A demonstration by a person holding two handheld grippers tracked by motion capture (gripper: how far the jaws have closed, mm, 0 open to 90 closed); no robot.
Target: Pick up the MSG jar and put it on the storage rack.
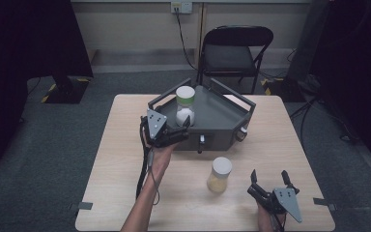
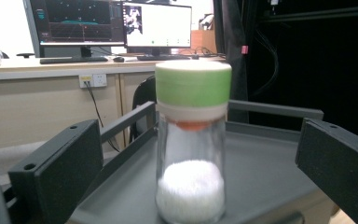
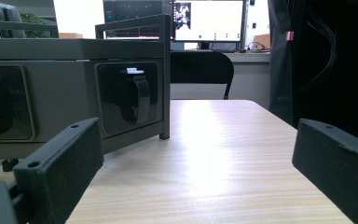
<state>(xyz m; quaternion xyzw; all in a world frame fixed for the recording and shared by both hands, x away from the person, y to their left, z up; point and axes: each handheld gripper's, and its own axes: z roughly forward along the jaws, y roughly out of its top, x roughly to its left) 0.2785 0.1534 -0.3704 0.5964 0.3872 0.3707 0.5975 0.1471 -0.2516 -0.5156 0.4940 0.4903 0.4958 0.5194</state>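
Observation:
A glass jar with a green lid (image 1: 185, 105) (image 2: 192, 140), part full of white powder, stands upright in the grey tray (image 1: 222, 113) (image 2: 265, 172). My left gripper (image 1: 182, 126) (image 2: 196, 179) is open at the tray's front left wall, with its jaws spread wide on either side of the jar and clear of the glass. A second jar with a white lid (image 1: 219, 174), holding yellowish powder, stands on the table in front of the tray. My right gripper (image 1: 269, 177) (image 3: 198, 172) is open near the table's front right, with nothing between its jaws.
The wooden table (image 1: 125, 159) (image 3: 223, 154) carries the grey tray with raised rails and a latch (image 3: 137, 100) on its front wall. A black folding chair (image 1: 234, 50) stands beyond the table. Dark curtains hang left and right, and cables lie on the floor at right.

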